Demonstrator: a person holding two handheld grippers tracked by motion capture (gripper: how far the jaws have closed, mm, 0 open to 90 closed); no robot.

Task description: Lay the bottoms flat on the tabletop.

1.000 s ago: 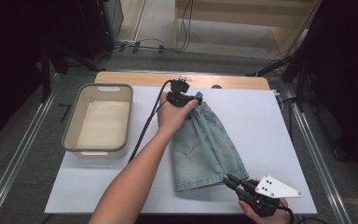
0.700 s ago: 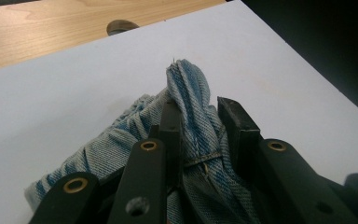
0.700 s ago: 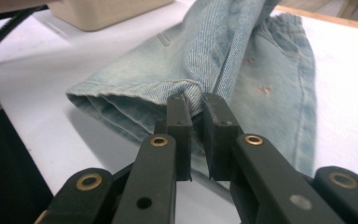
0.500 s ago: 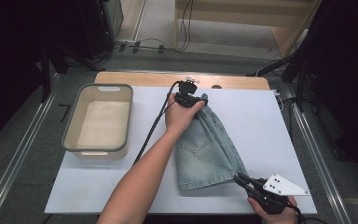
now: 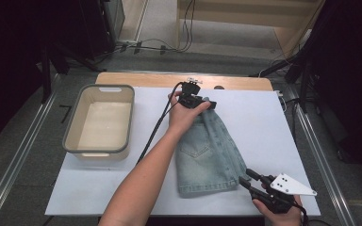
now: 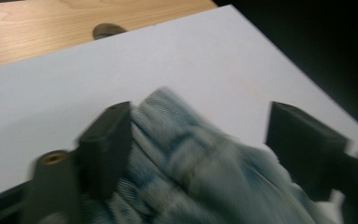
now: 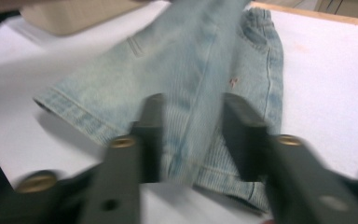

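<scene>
Denim shorts lie flat mid-table on the white sheet, waist at the far end, hems near me. My left hand-held gripper sits at the waistband; its jaws have just been opening and stand wide, with bunched denim between them, not pinched. My right hand-held gripper is at the near right hem corner; its jaws have also just been opening, a fabric fold loose between them. Beige bin sits left of the shorts.
</scene>
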